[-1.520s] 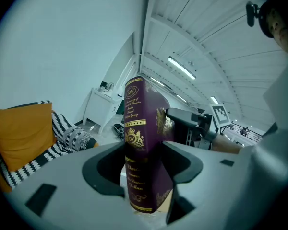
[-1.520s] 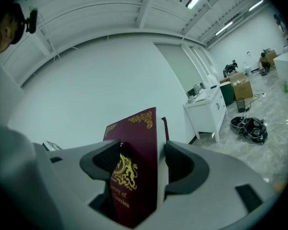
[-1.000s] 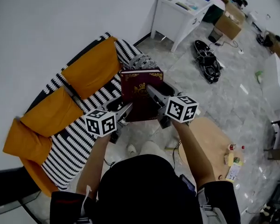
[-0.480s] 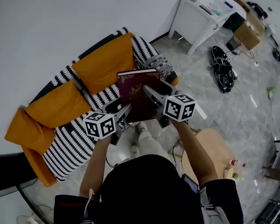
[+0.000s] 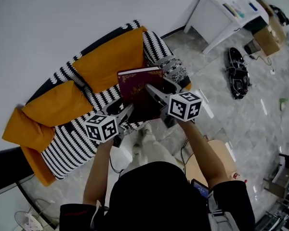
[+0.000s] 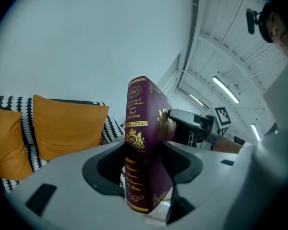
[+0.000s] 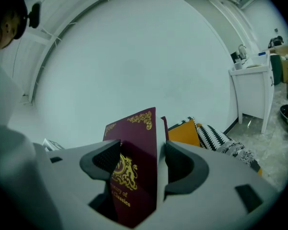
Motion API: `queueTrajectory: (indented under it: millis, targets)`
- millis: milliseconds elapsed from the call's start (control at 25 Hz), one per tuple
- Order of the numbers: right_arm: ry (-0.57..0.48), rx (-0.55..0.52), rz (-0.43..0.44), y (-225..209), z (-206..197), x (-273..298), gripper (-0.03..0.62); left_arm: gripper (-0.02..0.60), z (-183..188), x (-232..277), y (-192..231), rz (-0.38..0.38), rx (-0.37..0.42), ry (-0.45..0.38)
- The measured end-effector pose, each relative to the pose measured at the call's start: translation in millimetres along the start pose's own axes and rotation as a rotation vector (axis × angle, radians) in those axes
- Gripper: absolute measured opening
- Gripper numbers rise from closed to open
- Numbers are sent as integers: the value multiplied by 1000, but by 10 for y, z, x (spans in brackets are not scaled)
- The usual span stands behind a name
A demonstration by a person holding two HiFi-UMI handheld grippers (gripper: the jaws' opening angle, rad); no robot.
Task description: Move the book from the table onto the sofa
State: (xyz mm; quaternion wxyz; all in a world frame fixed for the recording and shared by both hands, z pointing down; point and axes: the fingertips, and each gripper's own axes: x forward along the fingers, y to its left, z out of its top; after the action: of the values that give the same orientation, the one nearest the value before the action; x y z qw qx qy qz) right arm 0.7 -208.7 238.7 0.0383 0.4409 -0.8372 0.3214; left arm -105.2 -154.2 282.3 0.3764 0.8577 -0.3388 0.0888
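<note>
nearest, reached both forearms forward from dark sleeves. clamped the left gripper (image 5: 126, 112) on the near left side of the maroon book (image 5: 136, 83), jaws spread wide and pressed either side of the gold-lettered spine. clamped the right gripper (image 5: 153, 91) on the book's right side, jaws likewise spread over the covers. held the book in the air between the two, cover up and tilted, shown in the head view against the right end of the seat of the striped sofa (image 5: 72, 146), not lying on it. beyond, orange cushions (image 5: 113, 57) along the sofa back and a grey patterned throw (image 5: 176, 69) on its right arm. far right, a white desk (image 5: 221, 16) on the pale floor (image 5: 260, 109).
</note>
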Motion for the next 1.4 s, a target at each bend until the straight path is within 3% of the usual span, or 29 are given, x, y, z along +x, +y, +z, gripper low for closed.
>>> queueTrajectory:
  millis: [320,600,1400]
  targets:
    - [73,29,20,-441,-184,667,300,249,-68,404,596,33,-89,16]
    - [111,41,31,-775,-350,1065,299,249,-157,716,990,47,-120,26]
    - [261,93,35,-1690,-1479,1958,299,247,-1095,1474,2073,89,-247,83]
